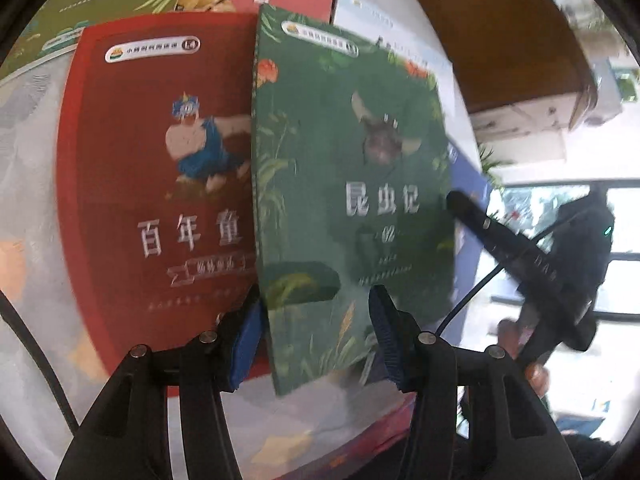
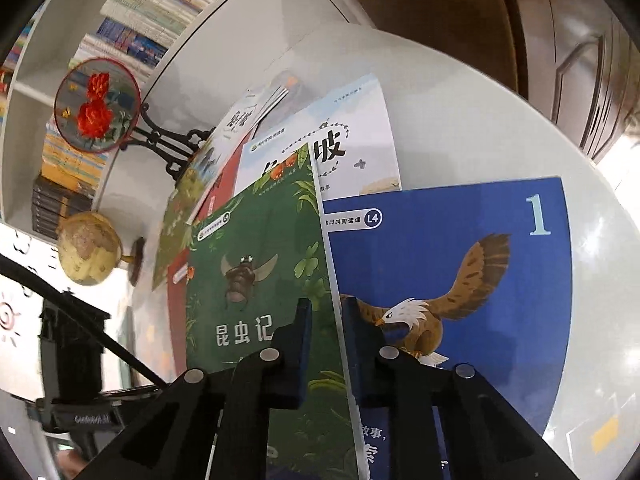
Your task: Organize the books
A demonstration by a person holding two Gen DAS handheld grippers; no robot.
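Observation:
A green insect book [image 1: 348, 184] is tilted up off the pile, with its cover facing me. My right gripper [image 2: 326, 336] is shut on its right edge, one finger on the cover and one behind it; in the left wrist view the right gripper [image 1: 452, 200] bites that same edge. My left gripper [image 1: 316, 340] is open at the book's lower left corner. One blue pad [image 1: 248, 344] sits just outside the spine and the other lies over the cover. A red book [image 1: 152, 184] lies flat under it to the left. A blue eagle book [image 2: 460, 280] lies to the right of the green book [image 2: 256, 280].
More books lie fanned out on the round white table [image 2: 460, 112], among them a pale one [image 2: 352, 148] and another green one [image 1: 92, 0]. A white bookshelf [image 2: 132, 20], a round flower ornament [image 2: 96, 104] and a globe [image 2: 90, 248] stand behind. Brown wooden furniture [image 1: 500, 32] is beyond the table.

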